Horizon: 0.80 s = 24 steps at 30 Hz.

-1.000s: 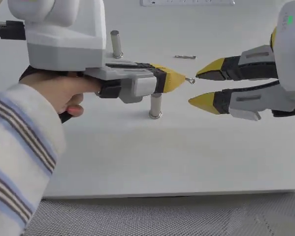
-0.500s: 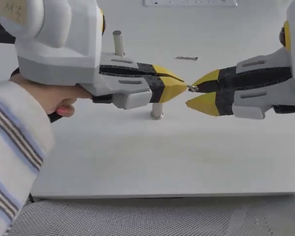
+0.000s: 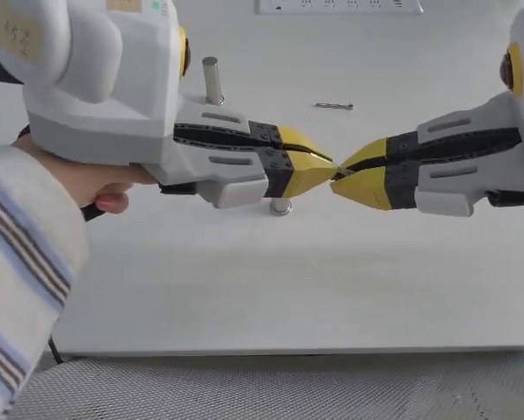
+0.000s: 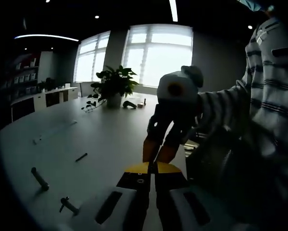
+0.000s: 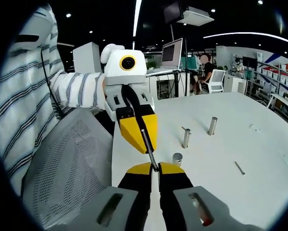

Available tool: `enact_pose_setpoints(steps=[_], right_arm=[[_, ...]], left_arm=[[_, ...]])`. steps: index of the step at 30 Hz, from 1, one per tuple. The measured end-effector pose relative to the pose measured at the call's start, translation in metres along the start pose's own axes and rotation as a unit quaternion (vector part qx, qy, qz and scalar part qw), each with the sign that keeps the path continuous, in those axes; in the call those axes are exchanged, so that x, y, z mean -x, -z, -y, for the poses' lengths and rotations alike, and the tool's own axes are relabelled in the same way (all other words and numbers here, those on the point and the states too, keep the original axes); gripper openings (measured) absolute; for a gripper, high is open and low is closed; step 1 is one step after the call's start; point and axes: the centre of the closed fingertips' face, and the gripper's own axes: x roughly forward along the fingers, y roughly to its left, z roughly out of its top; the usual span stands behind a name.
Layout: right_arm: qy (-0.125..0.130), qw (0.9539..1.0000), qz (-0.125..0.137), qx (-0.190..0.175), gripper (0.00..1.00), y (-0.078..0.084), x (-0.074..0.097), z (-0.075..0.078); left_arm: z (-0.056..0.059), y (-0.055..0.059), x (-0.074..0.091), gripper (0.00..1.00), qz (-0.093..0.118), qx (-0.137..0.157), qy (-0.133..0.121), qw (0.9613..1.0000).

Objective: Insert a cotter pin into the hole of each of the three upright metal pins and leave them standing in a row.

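left gripper reaches in from the left edge of the white bench, jaws pinched tight on the thin silver cotter pin. behind it, toward the far edge, one grey upright metal pin is standing. a second upright metal pin stands right under the tips. a spare cotter pin lies flat near the far edge. right gripper meets the left tip to tip, jaws clamped on the same pin, held in the air above the bench.

Office: monitor, chair, potted plant
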Motion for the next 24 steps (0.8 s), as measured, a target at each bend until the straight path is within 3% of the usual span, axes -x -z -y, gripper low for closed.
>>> enact_pose_setpoints(steps=[6, 9, 15, 24], right_arm=[[-0.020, 0.9994, -0.017, 0.024, 0.00, 0.002, 0.002, -0.008], [-0.019, 0.9990, -0.023, 0.035, 0.00, 0.003, 0.004, -0.004], [-0.020, 0.9973, -0.033, 0.063, 0.00, 0.001, 0.006, -0.003], [-0.026, 0.9945, -0.054, 0.086, 0.00, 0.002, 0.005, -0.004]], left_arm=[[0.004, 0.003, 0.000, 0.00, -0.010, -0.019, 0.019, 0.9996], [0.002, 0.009, 0.000, 0.00, -0.025, -0.033, 0.018, 0.9990], [-0.006, 0.012, 0.004, 0.00, -0.026, -0.038, 0.017, 0.9988], [-0.006, 0.016, 0.004, 0.00, -0.027, -0.029, 0.019, 0.9990]])
